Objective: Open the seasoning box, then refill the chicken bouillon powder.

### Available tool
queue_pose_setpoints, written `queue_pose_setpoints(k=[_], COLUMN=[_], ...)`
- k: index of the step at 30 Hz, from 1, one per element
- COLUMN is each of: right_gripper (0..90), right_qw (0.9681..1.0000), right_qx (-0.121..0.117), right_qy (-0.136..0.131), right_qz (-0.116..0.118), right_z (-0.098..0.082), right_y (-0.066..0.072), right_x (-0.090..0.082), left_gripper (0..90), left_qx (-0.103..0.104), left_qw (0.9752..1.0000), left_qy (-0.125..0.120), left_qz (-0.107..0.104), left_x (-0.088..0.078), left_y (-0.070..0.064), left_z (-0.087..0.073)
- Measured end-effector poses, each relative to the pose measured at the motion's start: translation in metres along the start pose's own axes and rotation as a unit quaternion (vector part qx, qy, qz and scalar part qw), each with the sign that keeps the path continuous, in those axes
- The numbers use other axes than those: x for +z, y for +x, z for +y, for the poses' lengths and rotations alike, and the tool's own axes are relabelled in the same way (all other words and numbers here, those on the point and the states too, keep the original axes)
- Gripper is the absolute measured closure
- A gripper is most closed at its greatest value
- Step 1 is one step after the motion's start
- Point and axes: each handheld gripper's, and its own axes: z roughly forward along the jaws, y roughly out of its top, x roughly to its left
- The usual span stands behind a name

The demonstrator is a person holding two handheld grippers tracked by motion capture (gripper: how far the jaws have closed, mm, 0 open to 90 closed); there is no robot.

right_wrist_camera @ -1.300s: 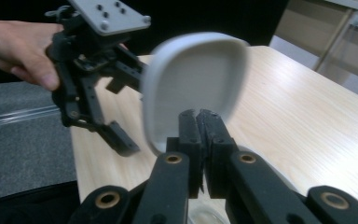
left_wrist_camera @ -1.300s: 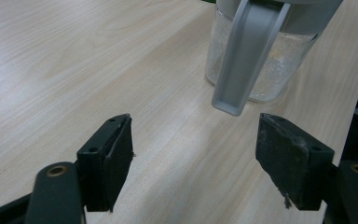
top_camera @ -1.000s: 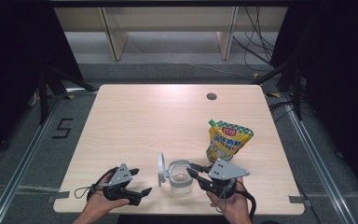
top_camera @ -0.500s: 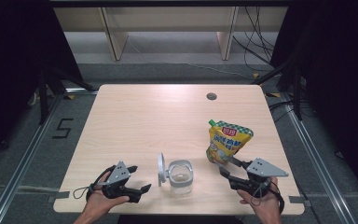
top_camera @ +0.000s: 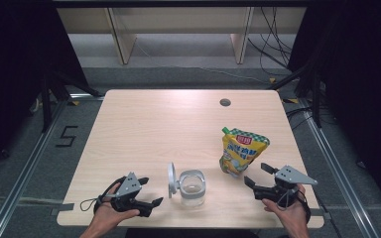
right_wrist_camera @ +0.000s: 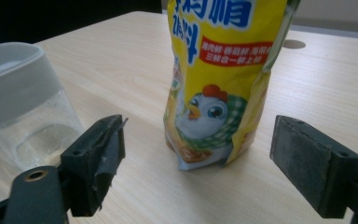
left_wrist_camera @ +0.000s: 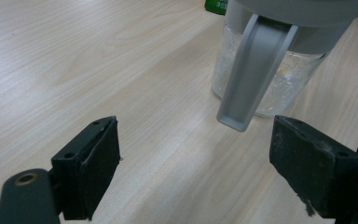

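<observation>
On the tabletop [top_camera: 149, 124], the yellow seasoning pouch [top_camera: 242, 152] stands upright beside the open clear jar [top_camera: 192, 187]. Our right tongs [top_camera: 252, 174], just opened wide and empty, should square up and grip mid-body; left tongs [top_camera: 151, 202] wait spread. Chinese lettering and a cartoon chicken mark it.

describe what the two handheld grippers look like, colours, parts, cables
Both are black two-jaw tools, one in each bare hand. The left gripper and right gripper each carry a grey three-cornered plate on top. A thin black cable loops from the left one. In the gripper views the jaws end in flat, blocky black pads with scuffed edges, and a brass-coloured eyelet sits near the left jaw's base.
</observation>
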Motion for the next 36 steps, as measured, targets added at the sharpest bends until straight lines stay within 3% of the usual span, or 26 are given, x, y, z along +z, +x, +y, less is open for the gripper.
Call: queue_pose_setpoints(k=[1,2,3,4,6,8,9,10,11,13,15,17,18,19,20,21,23,27,30,32,34,36], right_gripper=[17.0,17.0,17.0,16.9,17.0,17.0,16.9,16.9,16.9,16.1,15.9,15.9,15.8,15.8,15.8,15.8,15.8,15.8,15.8,15.8,15.8,15.8], right_qw=[0.9998,0.9999,0.9997,0.9998,1.0,0.9997,0.9999,0.9997,0.9999,0.9999,0.9997,0.9999,0.9997,0.9999,0.9999,0.9996,0.9997,0.9991,0.9996,0.9992,0.9993,0.9991], right_qx=[-0.017,-0.013,-0.023,-0.018,-0.006,-0.021,-0.01,-0.022,-0.016,-0.007,-0.021,-0.013,-0.025,-0.013,-0.012,-0.027,-0.022,-0.039,-0.021,-0.032,-0.02,-0.018], right_qy=[0.003,0.008,0.002,0.005,0.007,0.011,0.014,0.004,0.003,0.012,0.011,0.008,0.003,-0.001,0.008,0.009,0.007,-0.012,-0.008,-0.011,-0.019,-0.025], right_qz=[-0.004,-0.005,-0.005,-0.003,0.0,0.0,0.0,0.007,0.003,0.003,0.004,0.003,0.001,0.007,0.003,0.004,0.001,0.009,0.018,0.02,0.024,0.03], right_z=[0.0,0.0,-0.001,-0.001,-0.002,-0.003,-0.003,-0.002,-0.003,-0.003,-0.003,-0.003,-0.002,-0.002,-0.002,-0.001,-0.002,0.0,0.0,-0.001,-0.001,0.0], right_y=[-0.004,-0.004,-0.007,-0.008,-0.008,-0.012,-0.011,-0.014,-0.013,-0.014,-0.019,-0.019,-0.021,-0.02,-0.02,-0.022,-0.022,-0.026,-0.024,-0.027,-0.026,-0.028], right_x=[0.001,0.002,0.004,0.005,0.008,0.012,0.014,0.016,0.018,0.019,0.022,0.024,0.026,0.027,0.028,0.03,0.033,0.041,0.044,0.048,0.051,0.053], left_gripper=[15.8,15.8,15.8,15.8,15.8,15.8,15.8,15.8,15.8,15.8,15.8,15.9,15.8,15.8,15.8,15.8,15.8,15.8,15.8,15.8,15.8,15.8], left_qx=[0.001,0.008,0.003,0.011,0.005,0.008,0.002,0.001,0.012,0.008,0.012,0.003,0.016,0.0,-0.002,0.0,0.002,0.003,0.005,0.003,0.015,0.003], left_qw=[1.0,1.0,1.0,0.9999,1.0,1.0,1.0,1.0,0.9999,0.9999,0.9998,0.9999,0.9998,0.9999,1.0,1.0,1.0,0.9999,0.9999,0.9999,0.9998,0.9999], left_qy=[0.001,0.004,0.004,0.005,0.004,-0.002,-0.001,-0.001,0.0,0.008,0.004,0.004,0.004,0.006,0.003,0.006,0.008,0.01,0.011,0.015,0.01,0.012], left_qz=[0.002,-0.004,0.001,0.0,-0.004,-0.004,-0.004,-0.005,-0.009,-0.006,-0.012,-0.012,-0.01,-0.01,-0.009,-0.008,-0.006,-0.006,-0.001,-0.007,0.0,-0.003], left_x=[0.0,0.001,0.001,0.001,0.001,0.001,0.001,0.001,0.001,0.001,0.001,0.0,0.0,-0.001,0.0,-0.001,0.0,-0.001,0.0,0.001,0.001,0.001], left_y=[-0.001,0.0,-0.002,-0.002,-0.003,-0.004,-0.004,-0.004,-0.003,-0.005,-0.005,-0.006,-0.005,-0.006,-0.007,-0.006,-0.006,-0.007,-0.006,-0.006,-0.005,-0.007], left_z=[0.0,0.0,0.0,0.0,0.0,0.001,0.001,0.0,0.001,0.0,0.0,-0.001,0.0,-0.001,-0.001,-0.001,-0.002,-0.002,-0.003,-0.004,-0.004,-0.005])
